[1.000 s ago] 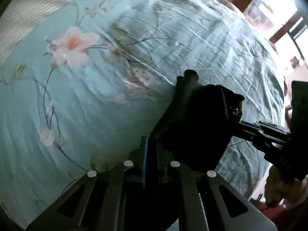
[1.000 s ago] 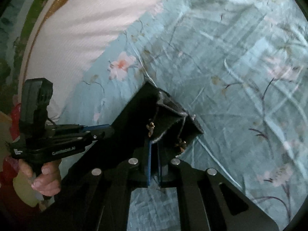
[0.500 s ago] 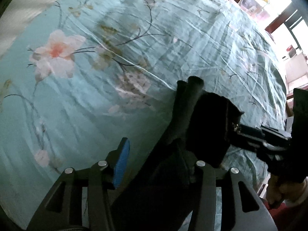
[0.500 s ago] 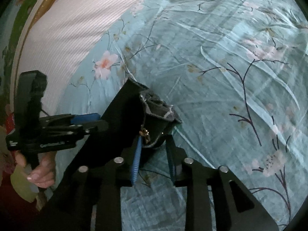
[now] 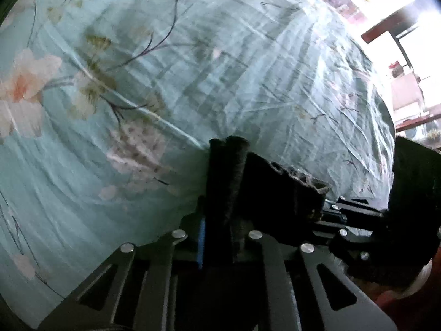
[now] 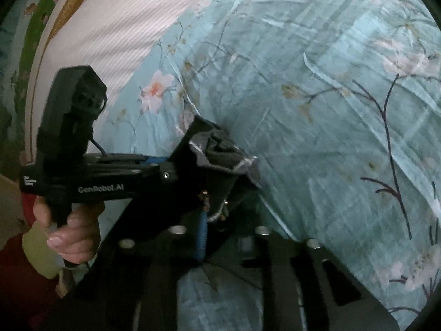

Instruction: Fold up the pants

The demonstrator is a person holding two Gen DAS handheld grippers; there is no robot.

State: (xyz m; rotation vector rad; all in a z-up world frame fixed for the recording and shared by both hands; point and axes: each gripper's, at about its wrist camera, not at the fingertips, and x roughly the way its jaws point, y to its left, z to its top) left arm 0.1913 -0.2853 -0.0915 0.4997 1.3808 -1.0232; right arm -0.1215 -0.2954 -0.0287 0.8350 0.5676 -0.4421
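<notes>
We are working over a big bed [image 5: 248, 77] with a blue-green flowery sheet, and a white striped pillow [image 6: 118, 22] is lying at its far end. Above the sheet we are holding the dark pants [image 5: 275, 193], bunched up between our two tools.

Half a second ago our left claw [image 5: 217, 237] was standing wide open, with its blue pad far off to one side. Now it is squeezing shut again on a rolled edge of the pants. Our right claw [image 6: 217, 220] was open a little then too, and now it is pinching the pants' top edge, where small shiny metal bits are showing. It is dark down there, so we think those bits are a zipper or button, but we are not sure.

This means we are getting a fresh hold on the cloth. With both claws gripping again, we are probably ready to stretch the pants out and lay them flat on the bed for the next fold.

The person's left hand [image 6: 71, 231] is gripping its tool's handle.
</notes>
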